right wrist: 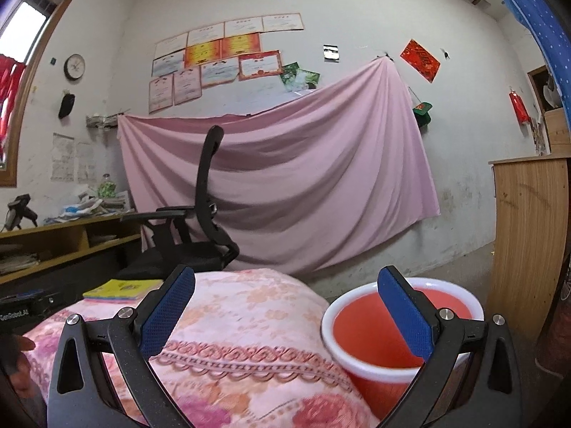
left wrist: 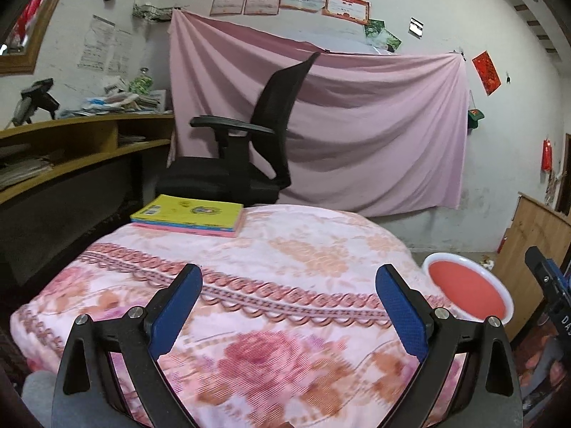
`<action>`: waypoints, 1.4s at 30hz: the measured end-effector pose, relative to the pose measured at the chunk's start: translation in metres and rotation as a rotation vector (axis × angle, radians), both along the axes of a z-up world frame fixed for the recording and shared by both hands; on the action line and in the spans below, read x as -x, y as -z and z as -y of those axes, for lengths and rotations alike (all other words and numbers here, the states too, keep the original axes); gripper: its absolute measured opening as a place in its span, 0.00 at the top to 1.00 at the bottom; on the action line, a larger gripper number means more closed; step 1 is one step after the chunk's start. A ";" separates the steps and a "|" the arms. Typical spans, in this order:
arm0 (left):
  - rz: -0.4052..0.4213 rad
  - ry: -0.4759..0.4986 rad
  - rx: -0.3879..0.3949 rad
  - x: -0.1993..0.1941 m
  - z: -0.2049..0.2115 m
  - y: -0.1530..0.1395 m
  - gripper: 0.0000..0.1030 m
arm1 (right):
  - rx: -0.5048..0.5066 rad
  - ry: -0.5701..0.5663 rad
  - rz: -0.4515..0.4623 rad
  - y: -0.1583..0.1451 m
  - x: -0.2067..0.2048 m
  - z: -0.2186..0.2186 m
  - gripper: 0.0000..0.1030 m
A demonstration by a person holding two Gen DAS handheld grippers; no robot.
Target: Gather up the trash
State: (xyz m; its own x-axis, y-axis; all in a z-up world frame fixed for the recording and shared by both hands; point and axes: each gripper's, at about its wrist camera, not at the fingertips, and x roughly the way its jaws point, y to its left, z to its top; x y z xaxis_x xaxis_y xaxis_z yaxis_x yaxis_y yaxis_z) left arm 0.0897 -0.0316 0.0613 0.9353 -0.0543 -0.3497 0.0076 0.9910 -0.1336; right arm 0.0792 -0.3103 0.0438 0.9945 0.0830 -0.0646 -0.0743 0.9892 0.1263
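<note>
A red bin with a white rim (right wrist: 378, 335) stands at the right edge of the table; it also shows in the left wrist view (left wrist: 467, 290). The table carries a pink floral cloth (left wrist: 271, 260), also seen in the right wrist view (right wrist: 249, 321). My left gripper (left wrist: 289, 278) is open and empty above the cloth. My right gripper (right wrist: 285, 281) is open and empty, its right finger (right wrist: 405, 315) in front of the bin's mouth. No trash shows on the cloth. The right gripper's body (left wrist: 549, 285) shows at the far right of the left wrist view.
A stack of yellow and pink books (left wrist: 189, 215) lies at the table's far left corner. A black office chair (left wrist: 242, 149) stands behind the table. A wooden desk with shelves (left wrist: 71, 142) is at left. A wooden cabinet (right wrist: 528, 235) stands at right.
</note>
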 end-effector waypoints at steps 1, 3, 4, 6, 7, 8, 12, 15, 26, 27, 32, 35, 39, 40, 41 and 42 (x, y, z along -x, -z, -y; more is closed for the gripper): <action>0.000 -0.008 -0.006 0.004 -0.002 0.001 0.07 | 0.002 -0.001 -0.006 0.001 0.003 -0.003 0.00; 0.002 -0.020 -0.017 0.012 -0.006 0.005 0.07 | 0.009 -0.009 -0.015 0.003 0.008 -0.011 0.00; 0.003 -0.026 -0.025 0.016 -0.008 0.007 0.07 | 0.013 -0.014 -0.018 0.003 0.011 -0.013 0.00; 0.006 -0.041 -0.043 0.024 -0.010 0.012 0.07 | 0.022 -0.020 -0.024 0.004 0.016 -0.020 0.00; 0.006 -0.046 -0.050 0.028 -0.012 0.014 0.07 | 0.024 -0.021 -0.026 0.005 0.019 -0.022 0.00; 0.005 -0.049 -0.055 0.030 -0.012 0.017 0.07 | 0.025 -0.022 -0.027 0.006 0.022 -0.023 0.00; 0.022 -0.056 -0.070 0.046 -0.017 0.025 0.07 | 0.040 -0.020 -0.049 0.010 0.029 -0.032 0.00; 0.027 -0.059 -0.075 0.052 -0.018 0.030 0.07 | 0.059 -0.022 -0.054 0.013 0.033 -0.038 0.00; 0.043 -0.069 -0.086 0.056 -0.022 0.040 0.07 | 0.070 0.000 -0.093 0.022 0.029 -0.043 0.00; 0.044 -0.069 -0.086 0.055 -0.022 0.040 0.07 | 0.070 0.002 -0.094 0.022 0.028 -0.044 0.00; 0.044 -0.065 -0.084 0.055 -0.022 0.041 0.07 | 0.076 -0.002 -0.100 0.024 0.028 -0.044 0.00; 0.045 -0.064 -0.087 0.055 -0.022 0.041 0.07 | 0.073 -0.002 -0.103 0.023 0.027 -0.044 0.00; 0.046 -0.063 -0.089 0.055 -0.021 0.042 0.07 | 0.071 -0.002 -0.103 0.023 0.028 -0.044 0.00; 0.046 -0.064 -0.089 0.055 -0.021 0.042 0.07 | 0.071 -0.002 -0.102 0.023 0.028 -0.044 0.00; 0.046 -0.064 -0.089 0.055 -0.022 0.042 0.07 | 0.071 -0.003 -0.102 0.023 0.028 -0.044 0.00; 0.047 -0.063 -0.089 0.055 -0.021 0.042 0.07 | 0.072 -0.003 -0.103 0.023 0.028 -0.044 0.00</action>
